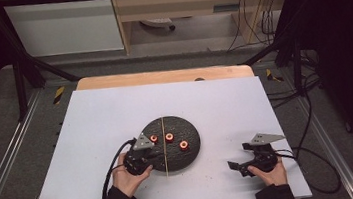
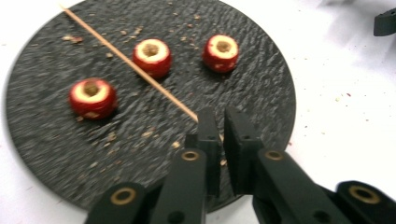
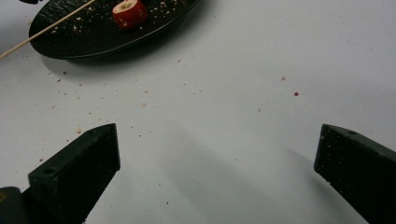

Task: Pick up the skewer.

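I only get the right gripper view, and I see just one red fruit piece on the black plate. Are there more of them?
Observer: Yes. The high view shows three red pieces on the plate.
Operator: Where does the long stick go?
Observer: The stick lies straight across the middle of the plate, with one piece on its left and two on its right.
Operator: Is the other claw grabbing it?
Observer: It looks that way. In the left gripper view, the left claw is shut on the near end of the stick, by the plate's edge.
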A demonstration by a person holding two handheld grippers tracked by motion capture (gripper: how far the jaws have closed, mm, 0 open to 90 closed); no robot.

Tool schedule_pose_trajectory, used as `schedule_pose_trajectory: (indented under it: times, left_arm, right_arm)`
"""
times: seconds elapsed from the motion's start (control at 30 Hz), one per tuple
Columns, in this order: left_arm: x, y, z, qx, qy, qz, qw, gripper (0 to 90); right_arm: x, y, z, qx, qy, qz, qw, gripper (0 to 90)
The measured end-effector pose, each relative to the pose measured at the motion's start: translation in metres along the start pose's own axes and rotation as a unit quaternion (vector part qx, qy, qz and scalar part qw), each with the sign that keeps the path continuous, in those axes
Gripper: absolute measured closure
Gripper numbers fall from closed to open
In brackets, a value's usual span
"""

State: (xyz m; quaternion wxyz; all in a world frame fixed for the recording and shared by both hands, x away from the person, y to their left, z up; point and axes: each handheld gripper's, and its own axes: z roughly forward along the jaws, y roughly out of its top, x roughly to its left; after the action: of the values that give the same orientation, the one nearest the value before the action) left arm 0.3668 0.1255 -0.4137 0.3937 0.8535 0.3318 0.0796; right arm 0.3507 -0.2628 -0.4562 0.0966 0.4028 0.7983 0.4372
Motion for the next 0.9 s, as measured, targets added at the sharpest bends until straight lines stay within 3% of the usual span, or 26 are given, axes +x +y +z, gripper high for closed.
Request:
schedule_pose_trajectory:
  times: [0.23, 0.5, 0.9]
  left_arm:
    - [-0.011, 0.003, 0.012, 0.008, -0.012, 0.009, 0.9999, 89.5]
    - [-0.013, -0.003, 0.019, 0.03, -0.014, 0.015, 0.9994, 89.5]
    - [-0.007, -0.012, 0.009, 0.042, 0.005, 0.019, 0.9989, 89.6]
  right_arm:
    - [0.0, 0.0, 0.0, -0.002, 0.001, -0.001, 1.0, 1.3]
    - [0.0, 0.0, 0.0, 0.0, 0.0, -0.002, 1.0, 1.3]
    - [0.0, 0.0, 0.0, 0.002, 0.0, -0.002, 1.0, 1.3]
